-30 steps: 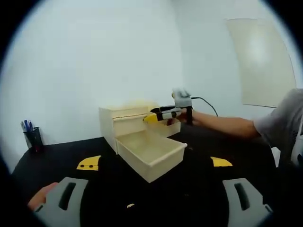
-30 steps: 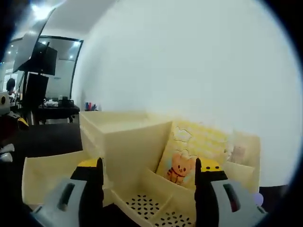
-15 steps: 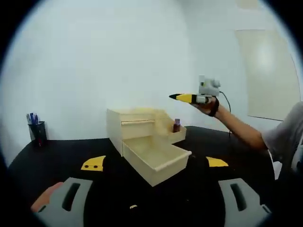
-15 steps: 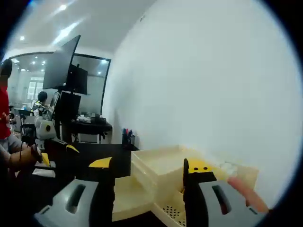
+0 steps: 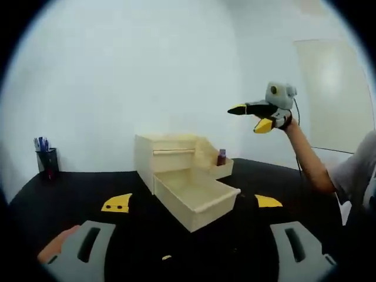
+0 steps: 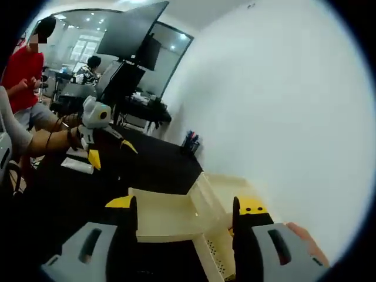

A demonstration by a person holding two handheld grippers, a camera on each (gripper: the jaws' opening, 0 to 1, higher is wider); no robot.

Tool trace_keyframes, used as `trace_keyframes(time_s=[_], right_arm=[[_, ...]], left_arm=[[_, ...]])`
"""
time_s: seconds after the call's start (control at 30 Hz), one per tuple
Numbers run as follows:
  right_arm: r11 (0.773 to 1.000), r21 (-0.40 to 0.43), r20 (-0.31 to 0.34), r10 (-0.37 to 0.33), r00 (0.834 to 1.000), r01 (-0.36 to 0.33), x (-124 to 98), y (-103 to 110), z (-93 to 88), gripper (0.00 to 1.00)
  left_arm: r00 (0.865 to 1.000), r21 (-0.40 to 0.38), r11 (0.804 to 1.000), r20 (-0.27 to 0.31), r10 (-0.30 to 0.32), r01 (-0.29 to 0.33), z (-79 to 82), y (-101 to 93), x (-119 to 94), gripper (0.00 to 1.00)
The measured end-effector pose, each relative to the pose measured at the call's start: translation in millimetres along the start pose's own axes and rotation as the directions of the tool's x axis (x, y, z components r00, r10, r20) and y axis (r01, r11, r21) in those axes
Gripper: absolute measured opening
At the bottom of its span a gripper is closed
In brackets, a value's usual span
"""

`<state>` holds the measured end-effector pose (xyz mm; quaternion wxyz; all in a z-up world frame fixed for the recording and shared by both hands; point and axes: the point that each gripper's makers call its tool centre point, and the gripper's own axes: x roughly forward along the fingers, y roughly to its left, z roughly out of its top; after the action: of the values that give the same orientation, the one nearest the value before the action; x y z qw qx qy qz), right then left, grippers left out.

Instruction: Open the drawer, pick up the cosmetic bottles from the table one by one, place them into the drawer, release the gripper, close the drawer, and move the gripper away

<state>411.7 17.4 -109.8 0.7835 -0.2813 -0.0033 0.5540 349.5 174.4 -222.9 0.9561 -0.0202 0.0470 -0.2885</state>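
hovering released right tongs (image 5: 251, 116) high above the open drawer (image 5: 197, 197) on the black surface (image 5: 70, 191); holding left tongs (image 5: 187, 249) low, also parted, gripping nothing.

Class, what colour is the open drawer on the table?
The drawer is pale cream, clearest in the left gripper view.

1 drawer (image 5: 197, 200), 1 bottle (image 5: 221, 157), 2 tools (image 5: 251, 117)

Drawer (image 5: 197, 200) and organizer (image 5: 166, 155): pale cream. Table (image 5: 76, 191): black. Bottle (image 5: 221, 157): dark reddish-brown. Pen cup (image 5: 44, 162): black, with blue pens.
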Motion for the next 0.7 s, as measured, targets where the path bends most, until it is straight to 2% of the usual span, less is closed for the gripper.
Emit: trace_keyframes(time_s=[0.13, 0.2, 0.23, 0.27, 0.37, 0.47, 0.57, 0.63, 0.7], right_arm=[[0.998, -0.032, -0.044, 0.046, 0.998, -0.047, -1, 11, -0.5, 0.59], [0.997, -0.013, -0.054, 0.078, 0.995, -0.079, -2, 17, 4.0, 0.58], [0.994, 0.020, -0.055, 0.110, 0.992, -0.109, -3, 24, 6.1, 0.56], [0.992, 0.017, -0.053, 0.129, 0.990, -0.128, -4, 29, 8.3, 0.55], [0.979, -0.032, -0.094, 0.196, 0.976, -0.200, -8, 51, 1.9, 0.53], [0.974, -0.065, -0.116, 0.210, 0.971, -0.219, -9, 57, -5.2, 0.52], [0.973, -0.068, -0.134, 0.209, 0.969, -0.219, -7, 56, -11.2, 0.50], [0.966, -0.082, -0.154, 0.232, 0.961, -0.246, -7, 60, -20.1, 0.50], [0.965, -0.101, -0.192, 0.218, 0.957, -0.240, -5, 57, -29.9, 0.49]], left_arm=[[1.000, 0.010, 1.000, -0.013, 0.017, -0.016, -2.5, 3.9, -1, 0.74], [1.000, 0.009, 1.000, -0.011, 0.022, -0.022, -1.5, 5.9, -3, 0.74], [1.000, 0.007, 1.000, -0.008, 0.029, -0.029, -0.5, 8.0, -4, 0.73], [0.999, 0.006, 0.999, -0.007, 0.031, -0.031, -0.2, 8.6, -4, 0.72], [0.999, -0.004, 0.999, -0.008, 0.050, -0.050, -0.8, 13.5, -6, 0.70], [0.998, -0.020, 0.998, -0.002, 0.061, -0.061, 0.5, 17.2, -8, 0.69], [0.997, -0.026, 0.997, -0.003, 0.073, -0.073, 0.5, 19.6, -9, 0.68], [0.997, -0.022, 0.996, -0.012, 0.083, -0.083, -1.3, 21.9, -9, 0.67], [0.995, -0.020, 0.995, -0.026, 0.092, -0.093, -4.0, 24.2, -9, 0.66]])
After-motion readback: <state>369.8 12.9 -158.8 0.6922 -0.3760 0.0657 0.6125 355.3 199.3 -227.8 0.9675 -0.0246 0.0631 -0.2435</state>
